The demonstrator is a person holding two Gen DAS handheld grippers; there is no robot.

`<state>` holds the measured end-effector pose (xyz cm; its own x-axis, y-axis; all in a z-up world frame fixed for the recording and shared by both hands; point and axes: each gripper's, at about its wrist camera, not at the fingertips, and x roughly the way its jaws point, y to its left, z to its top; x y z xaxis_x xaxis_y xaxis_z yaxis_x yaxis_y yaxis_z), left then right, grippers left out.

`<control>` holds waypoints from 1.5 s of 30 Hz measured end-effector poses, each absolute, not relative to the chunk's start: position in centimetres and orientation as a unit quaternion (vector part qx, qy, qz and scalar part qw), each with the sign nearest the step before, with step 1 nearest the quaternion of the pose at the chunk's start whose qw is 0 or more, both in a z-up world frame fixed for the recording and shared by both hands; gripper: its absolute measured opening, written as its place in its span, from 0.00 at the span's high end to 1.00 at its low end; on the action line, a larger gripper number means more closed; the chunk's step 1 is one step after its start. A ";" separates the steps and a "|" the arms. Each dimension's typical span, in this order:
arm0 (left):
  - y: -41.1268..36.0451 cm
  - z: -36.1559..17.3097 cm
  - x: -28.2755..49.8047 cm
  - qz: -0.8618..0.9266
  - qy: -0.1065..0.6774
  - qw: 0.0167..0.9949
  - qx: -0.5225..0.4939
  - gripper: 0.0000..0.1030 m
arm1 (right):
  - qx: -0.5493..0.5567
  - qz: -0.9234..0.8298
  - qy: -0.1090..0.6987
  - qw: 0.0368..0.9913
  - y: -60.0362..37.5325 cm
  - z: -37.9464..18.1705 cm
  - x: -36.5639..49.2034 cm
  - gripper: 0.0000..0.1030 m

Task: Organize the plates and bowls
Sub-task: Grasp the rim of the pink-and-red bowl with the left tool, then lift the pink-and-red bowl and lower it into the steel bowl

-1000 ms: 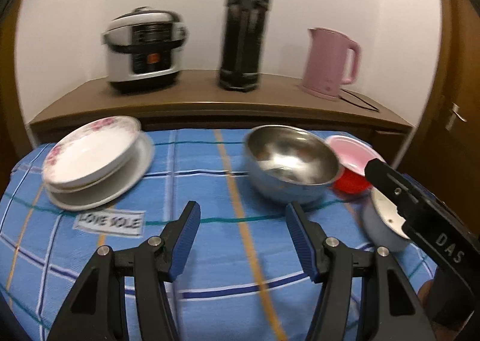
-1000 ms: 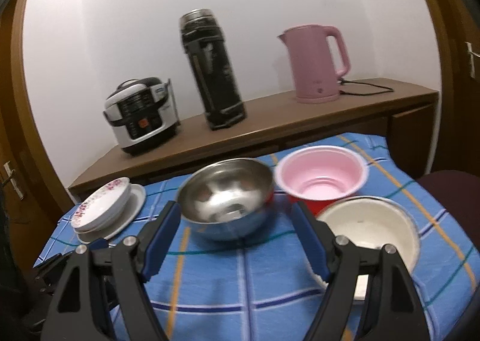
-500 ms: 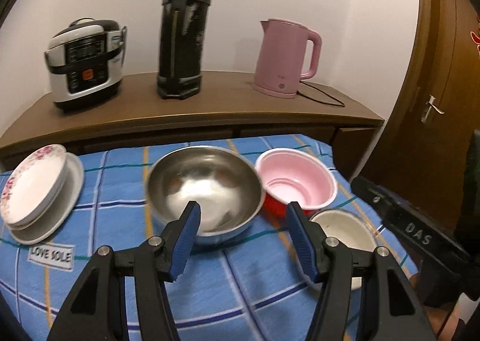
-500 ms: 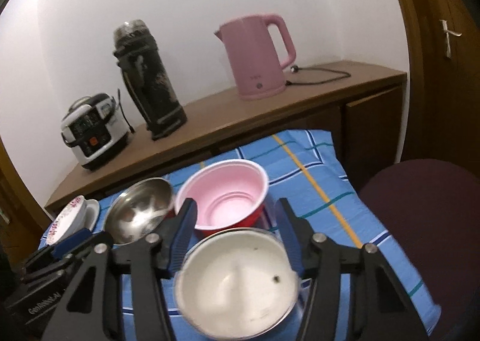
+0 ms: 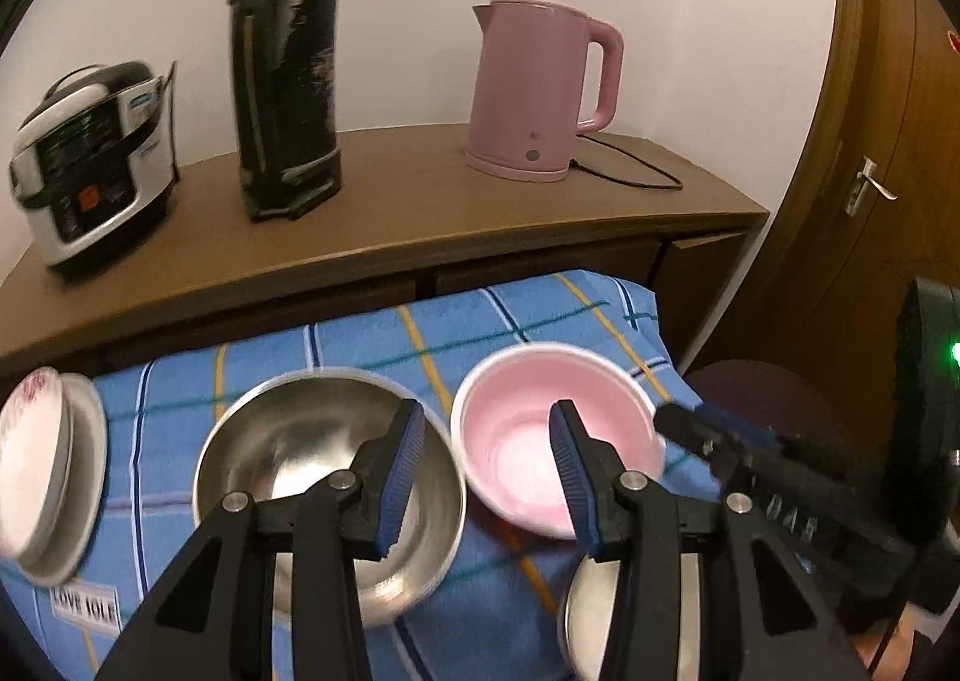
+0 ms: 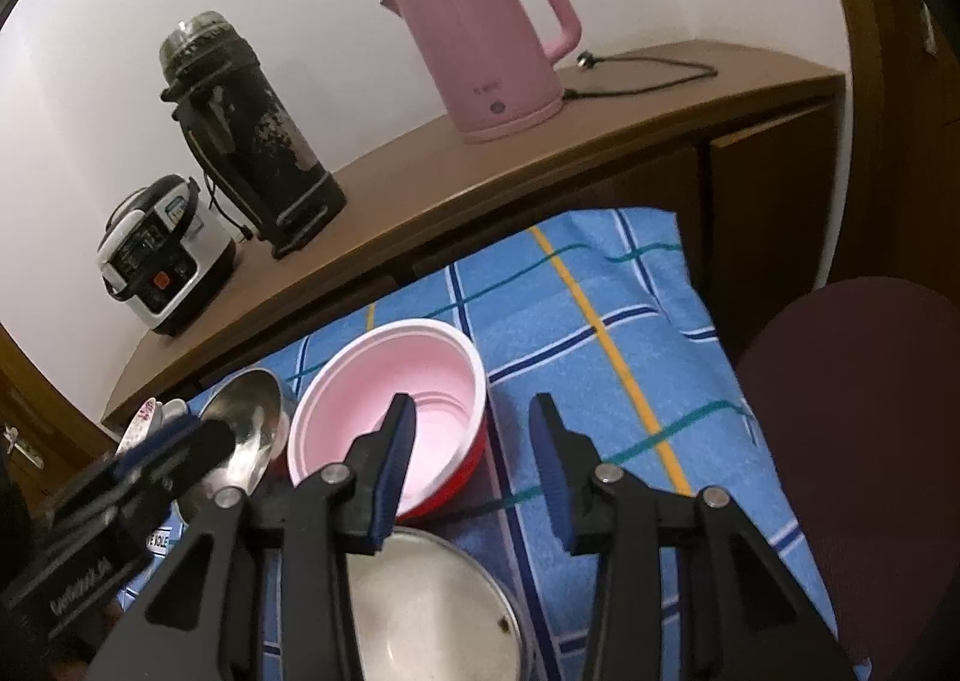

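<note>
On the blue checked cloth (image 5: 372,339), a steel bowl (image 5: 288,459) stands beside a pink bowl (image 5: 528,429) with a red outside (image 6: 462,471). A white bowl (image 6: 420,609) sits nearest me, and stacked floral plates (image 5: 42,477) lie far left. My left gripper (image 5: 486,441) hovers over the gap between the steel and pink bowls. Its jaws are closing, with both near rims between them and nothing pressed. My right gripper (image 6: 474,429) straddles the pink bowl's right rim, also closing, and its pads are not seen pressing on it. Each gripper shows in the other's view: the right gripper (image 5: 714,429) and the left gripper (image 6: 174,441).
A wooden sideboard (image 5: 420,201) behind the table carries a rice cooker (image 5: 90,159), a black thermos (image 5: 288,57) and a pink kettle (image 5: 534,87) with its cord. A dark red seat (image 6: 852,441) stands right of the cloth's edge. A wooden door (image 5: 888,141) lies beyond.
Both grippers have swung right across the table, from the plates and steel bowl to the pink bowl. The jaws of both have narrowed.
</note>
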<state>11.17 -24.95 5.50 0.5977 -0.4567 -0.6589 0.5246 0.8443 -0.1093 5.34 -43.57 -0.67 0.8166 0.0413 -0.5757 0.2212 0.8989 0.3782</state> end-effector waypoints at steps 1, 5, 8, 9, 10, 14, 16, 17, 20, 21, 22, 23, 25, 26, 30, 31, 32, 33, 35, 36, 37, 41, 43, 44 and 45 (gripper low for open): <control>-25.4 5.5 11.8 -0.271 0.355 0.893 0.056 0.55 | 0.216 -0.052 0.303 0.927 -43.6 -0.7 5.7 0.65; -26.5 5.0 14.3 -0.267 0.372 0.886 0.073 0.55 | 0.228 -0.043 0.319 0.919 -44.2 -1.3 6.7 0.67; -27.3 3.9 15.5 -0.274 0.402 0.870 0.078 0.55 | 0.232 -0.032 0.328 0.915 -44.4 -1.6 7.4 0.71; -27.6 3.6 15.7 -0.279 0.409 0.865 0.080 0.55 | 0.235 -0.030 0.332 0.913 -44.4 -1.7 7.7 0.72; -28.0 3.3 15.8 -0.286 0.416 0.859 0.086 0.55 | 0.237 -0.027 0.337 0.911 -44.5 -1.9 7.9 0.72; -29.5 2.4 16.2 -0.291 0.427 0.849 0.111 0.58 | 0.230 -0.023 0.351 0.907 -44.3 -2.3 8.7 0.76; -29.9 2.1 16.6 -0.290 0.434 0.845 0.119 0.65 | 0.232 -0.018 0.359 0.904 -44.3 -2.6 9.1 0.78; -29.9 1.9 16.7 -0.289 0.438 0.843 0.121 0.66 | 0.235 -0.016 0.363 0.902 -44.4 -2.7 9.2 0.79; -30.2 1.4 17.0 -0.286 0.446 0.838 0.128 0.73 | 0.236 -0.006 0.370 0.899 -44.4 -2.9 9.5 0.83; -30.3 1.2 17.1 -0.284 0.447 0.838 0.129 0.75 | 0.232 -0.008 0.374 0.898 -44.4 -3.0 9.6 0.83; -30.2 1.2 17.1 -0.285 0.447 0.839 0.128 0.75 | 0.229 -0.009 0.376 0.898 -44.3 -3.0 9.7 0.84; -30.1 1.3 17.2 -0.285 0.448 0.838 0.124 0.76 | 0.226 -0.009 0.378 0.898 -44.3 -3.0 9.8 0.84; -30.0 1.4 17.4 -0.292 0.450 0.836 0.113 0.77 | 0.219 -0.011 0.379 0.899 -44.2 -2.9 9.9 0.84; -29.9 1.5 17.3 -0.295 0.451 0.835 0.109 0.79 | 0.215 -0.016 0.378 0.900 -44.2 -2.9 9.8 0.86; -30.0 2.0 16.9 -0.304 0.438 0.839 0.109 0.79 | 0.212 -0.029 0.371 0.904 -44.5 -2.6 9.6 0.88; -30.0 2.2 16.8 -0.306 0.436 0.840 0.107 0.79 | 0.213 -0.031 0.368 0.905 -44.5 -2.5 9.4 0.88; -29.9 2.6 16.6 -0.310 0.432 0.841 0.104 0.79 | 0.213 -0.033 0.365 0.906 -44.6 -2.3 9.3 0.89; -29.8 2.9 16.5 -0.312 0.429 0.842 0.101 0.79 | 0.212 -0.036 0.361 0.907 -44.6 -2.0 9.1 0.89; -29.3 3.9 16.2 -0.316 0.419 0.846 0.093 0.79 | 0.208 -0.037 0.354 0.911 -44.4 -1.2 8.7 0.89; -29.0 4.4 16.1 -0.317 0.414 0.849 0.088 0.79 | 0.207 -0.036 0.350 0.913 -44.3 -0.8 8.5 0.89; -28.7 5.0 15.9 -0.316 0.408 0.852 0.084 0.79 | 0.206 -0.034 0.346 0.915 -44.2 -0.3 8.3 0.89; -27.2 7.0 14.7 -0.311 0.379 0.868 0.082 0.79 | 0.194 -0.028 0.327 0.925 -42.8 1.7 7.5 0.89; -26.3 7.6 14.2 -0.307 0.369 0.873 0.081 0.79 | 0.192 -0.023 0.320 0.927 -42.2 2.4 7.1 0.89; -25.8 7.9 13.9 -0.304 0.365 0.876 0.079 0.79 | 0.193 -0.020 0.317 0.928 -41.8 2.7 6.9 0.89; -25.4 8.0 13.8 -0.301 0.363 0.878 0.077 0.79 | 0.192 -0.016 0.313 0.930 -41.2 3.0 6.6 0.89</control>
